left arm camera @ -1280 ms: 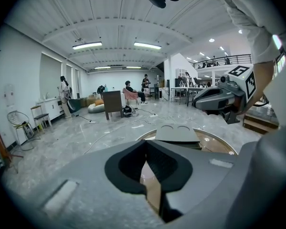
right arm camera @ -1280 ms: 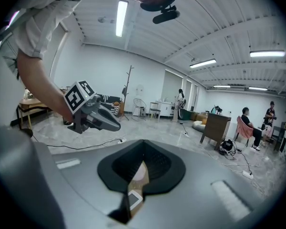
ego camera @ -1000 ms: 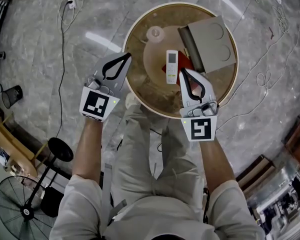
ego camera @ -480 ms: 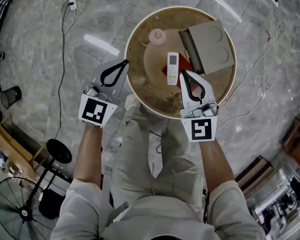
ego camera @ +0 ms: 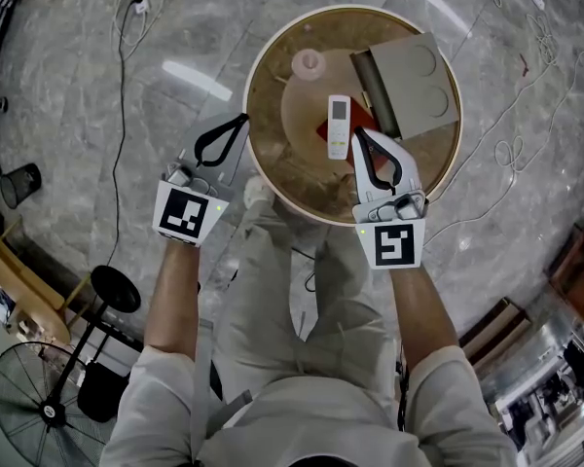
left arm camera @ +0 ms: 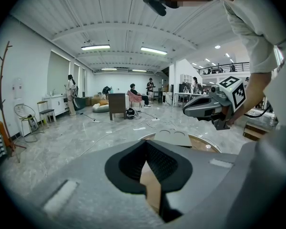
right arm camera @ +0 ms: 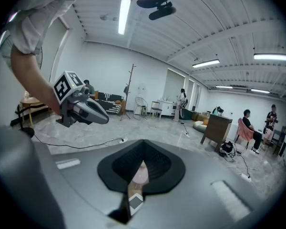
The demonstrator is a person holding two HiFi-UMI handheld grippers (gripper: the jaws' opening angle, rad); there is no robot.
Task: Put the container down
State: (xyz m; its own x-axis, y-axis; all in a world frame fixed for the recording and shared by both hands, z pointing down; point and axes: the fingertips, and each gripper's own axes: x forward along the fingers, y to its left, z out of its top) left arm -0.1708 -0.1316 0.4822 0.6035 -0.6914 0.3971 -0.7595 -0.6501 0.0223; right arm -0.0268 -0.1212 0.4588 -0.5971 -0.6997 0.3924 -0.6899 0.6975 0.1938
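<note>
1. The container [ego camera: 409, 86], a flat grey box with two round marks on top, lies on the far right part of the round table [ego camera: 265, 168]. Nothing grips it, so the set-down looks done.
2. Your left gripper [ego camera: 239, 120] is clenched on nothing, with its tips just off the table's left rim, over the floor. Your right gripper [ego camera: 359, 136] is also closed and empty, with its tips over the near part of the table, just beside the white remote [ego camera: 339, 125].
3. To finish cleanly, draw the right gripper back toward yourself rather than sideways. The remote and the red item [ego camera: 324, 130] partly under it lie right at the tips, and a sweep would likely shove them.
4. Mind the container's near left corner, which is close to the right gripper.
5. The tabletop looks smooth and glossy, so light things will probably slide. A pale round object [ego camera: 307, 63] sits at its far left.
6. Around you is a polished grey stone floor [ego camera: 97, 86] with loose cables [ego camera: 124, 95]. A fan [ego camera: 39, 402] stands near left, and people [left arm camera: 133, 93] sit far across the room.
</note>
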